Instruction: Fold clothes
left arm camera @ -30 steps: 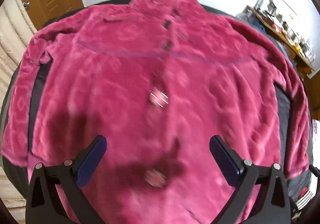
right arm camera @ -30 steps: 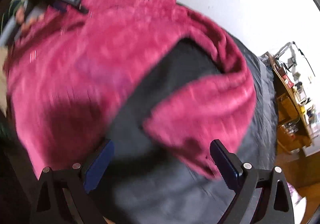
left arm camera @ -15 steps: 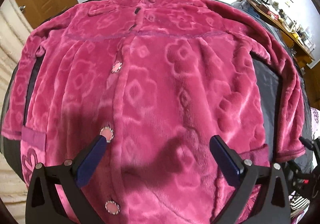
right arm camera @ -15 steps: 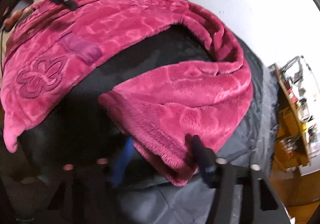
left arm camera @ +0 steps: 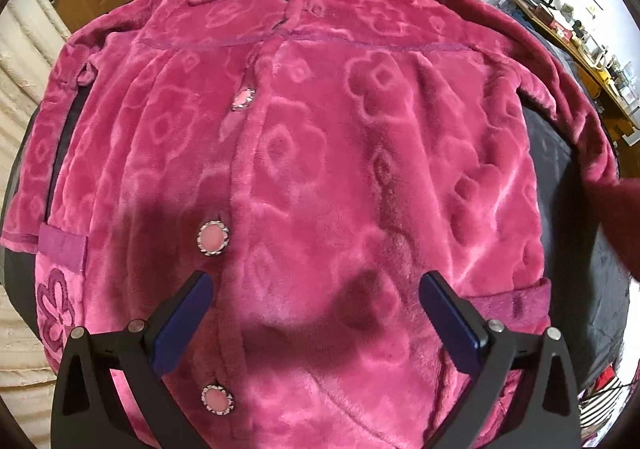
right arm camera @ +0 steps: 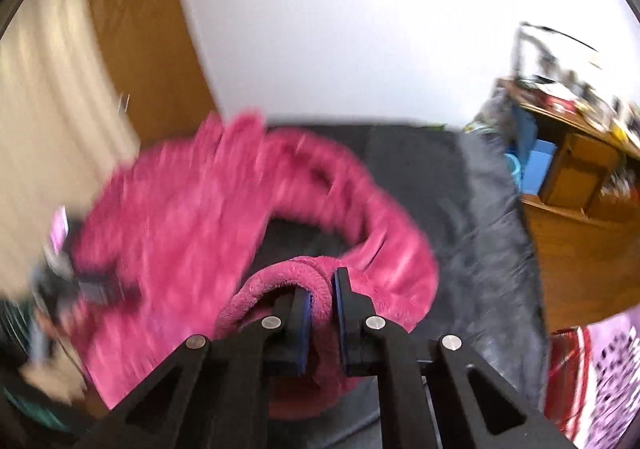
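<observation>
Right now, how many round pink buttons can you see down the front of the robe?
3 buttons on the robe: upper below the yoke seam, middle, lowest near the hem. Near the collar, more may be hidden.

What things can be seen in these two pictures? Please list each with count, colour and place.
robe: one, pink, spread flat on the dark cover
buttons: three visible, pale pink, down the robe's front
cuff: one, pink, pinched in the right tongs
cover: one, dark grey, under the robe
door: one, brown, far left by the wall
desk: one, brown, cluttered, at right
left tongs: one, black with blue pads, open above the robe's lower front
right tongs: one, black, shut on the cuff
</observation>
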`<state>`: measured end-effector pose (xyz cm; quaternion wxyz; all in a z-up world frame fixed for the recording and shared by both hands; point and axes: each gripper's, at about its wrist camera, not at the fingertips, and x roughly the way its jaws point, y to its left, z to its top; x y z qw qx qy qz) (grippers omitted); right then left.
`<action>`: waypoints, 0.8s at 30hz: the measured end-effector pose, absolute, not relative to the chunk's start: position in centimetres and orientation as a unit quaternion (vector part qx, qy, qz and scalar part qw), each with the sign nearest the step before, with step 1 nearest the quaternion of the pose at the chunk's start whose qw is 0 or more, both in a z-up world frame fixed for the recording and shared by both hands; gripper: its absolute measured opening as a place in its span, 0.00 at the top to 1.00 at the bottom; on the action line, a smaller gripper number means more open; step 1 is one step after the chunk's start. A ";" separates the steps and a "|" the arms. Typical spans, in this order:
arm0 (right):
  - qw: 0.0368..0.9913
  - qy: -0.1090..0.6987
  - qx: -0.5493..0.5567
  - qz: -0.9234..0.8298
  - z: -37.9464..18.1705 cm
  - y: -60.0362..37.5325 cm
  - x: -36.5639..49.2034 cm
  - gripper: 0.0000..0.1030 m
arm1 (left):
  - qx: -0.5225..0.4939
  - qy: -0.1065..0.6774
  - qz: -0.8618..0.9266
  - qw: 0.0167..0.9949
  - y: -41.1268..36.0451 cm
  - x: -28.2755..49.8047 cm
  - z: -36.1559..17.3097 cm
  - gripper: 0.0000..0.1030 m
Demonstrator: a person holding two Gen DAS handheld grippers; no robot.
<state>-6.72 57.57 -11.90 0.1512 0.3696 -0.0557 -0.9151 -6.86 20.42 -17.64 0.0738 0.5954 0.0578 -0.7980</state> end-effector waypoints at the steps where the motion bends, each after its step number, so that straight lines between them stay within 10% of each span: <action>1: 0.141 -0.083 0.356 -0.920 -10.7 58.9 -7.0 0.89 | 0.596 0.057 -0.798 0.072 20.5 -7.0 -17.7 0.00; 14: -0.038 -0.401 0.287 -0.869 -11.2 79.7 -8.3 0.89 | 0.606 0.049 -0.792 0.057 21.9 -8.4 -18.1 0.00; 20: -0.033 -0.363 0.350 -0.863 -14.2 80.7 -10.1 0.88 | 0.614 0.044 -0.786 0.057 22.5 -8.7 -18.5 0.00; 22: -0.014 -0.339 0.373 -0.864 -15.1 79.7 -10.2 0.81 | 0.617 0.042 -0.784 0.057 22.7 -8.8 -18.7 0.00; 24: -0.005 -0.321 0.393 -0.862 -16.1 79.0 -10.1 0.32 | 0.619 0.040 -0.782 0.057 23.1 -8.9 -18.8 0.00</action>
